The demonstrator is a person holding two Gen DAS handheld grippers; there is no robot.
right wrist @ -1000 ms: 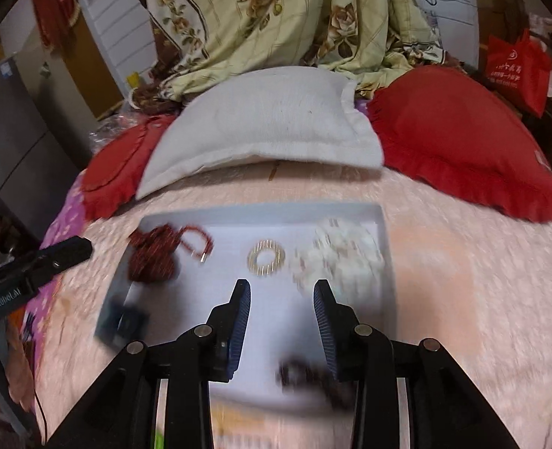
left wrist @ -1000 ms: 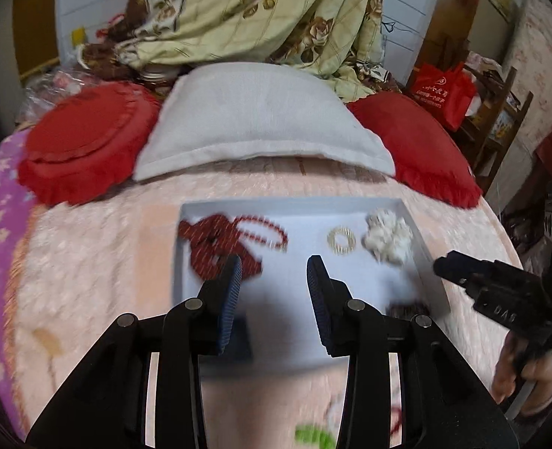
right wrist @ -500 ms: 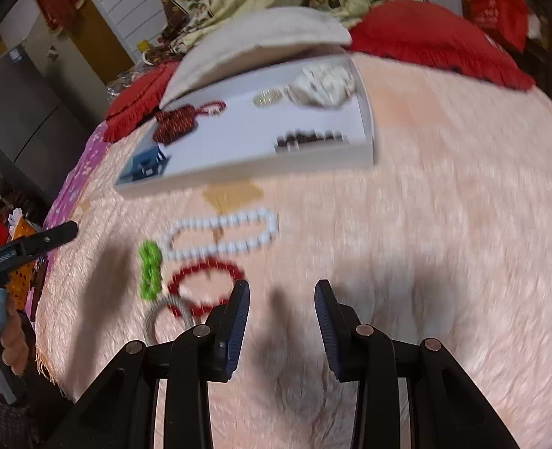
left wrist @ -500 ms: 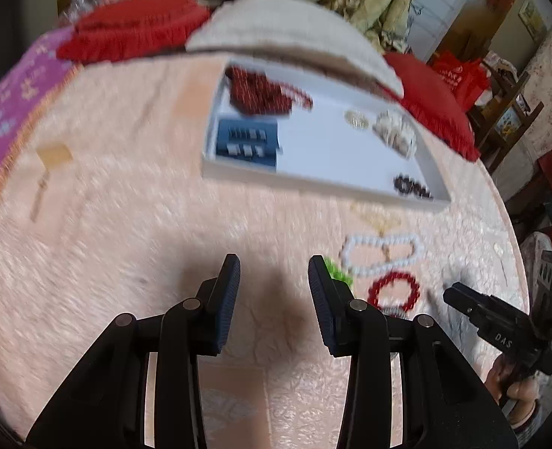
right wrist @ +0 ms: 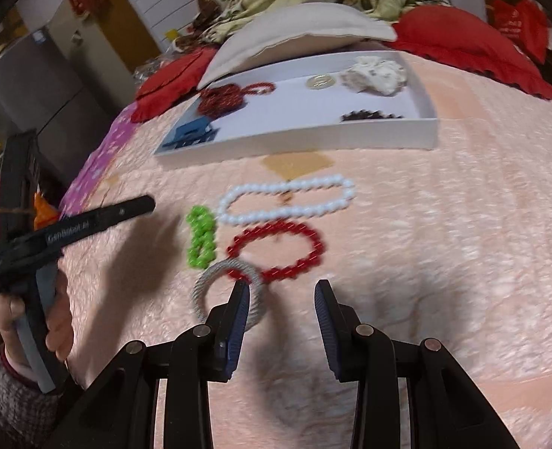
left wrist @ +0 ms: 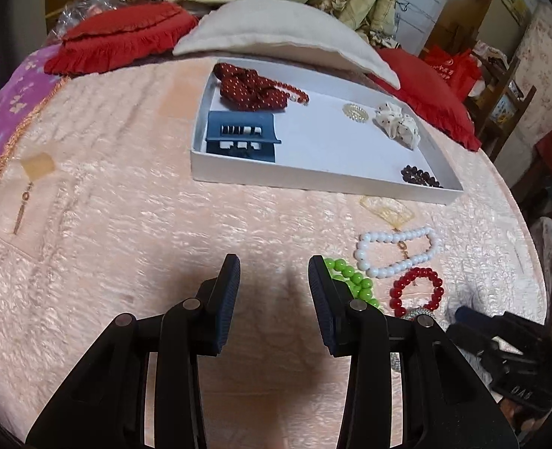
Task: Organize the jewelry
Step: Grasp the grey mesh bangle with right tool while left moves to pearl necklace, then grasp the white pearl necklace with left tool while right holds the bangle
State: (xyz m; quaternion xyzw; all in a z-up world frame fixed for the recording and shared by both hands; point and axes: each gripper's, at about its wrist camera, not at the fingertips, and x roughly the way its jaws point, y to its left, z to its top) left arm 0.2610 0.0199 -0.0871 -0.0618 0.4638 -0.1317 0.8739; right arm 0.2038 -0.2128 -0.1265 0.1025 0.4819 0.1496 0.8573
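A white tray point(left wrist: 313, 183) point(right wrist: 298, 140) on the pink bedspread holds a red scrunchie point(left wrist: 253, 88), a blue hair clip point(left wrist: 240, 133), a gold ring point(left wrist: 354, 111), a white scrunchie point(left wrist: 397, 123) and a dark bead bracelet point(left wrist: 418, 176). In front of the tray lie a white bead bracelet point(right wrist: 287, 202), a green bead bracelet point(right wrist: 201, 237), a red bead bracelet point(right wrist: 276, 250) and a silver bangle point(right wrist: 216, 284). My left gripper point(left wrist: 274, 280) is open and empty, left of the green beads. My right gripper point(right wrist: 281, 307) is open and empty, just in front of the bangle.
Red cushions point(left wrist: 122, 37) and a white pillow point(left wrist: 276, 30) lie behind the tray. A gold earring on a card point(left wrist: 29, 187) lies at the left on the bedspread. A yellow pouch point(left wrist: 386, 207) lies by the tray's front edge.
Both grippers pulled back from over the tray towards the near side of the bed. The loose bracelets have come into view. Both stay open.
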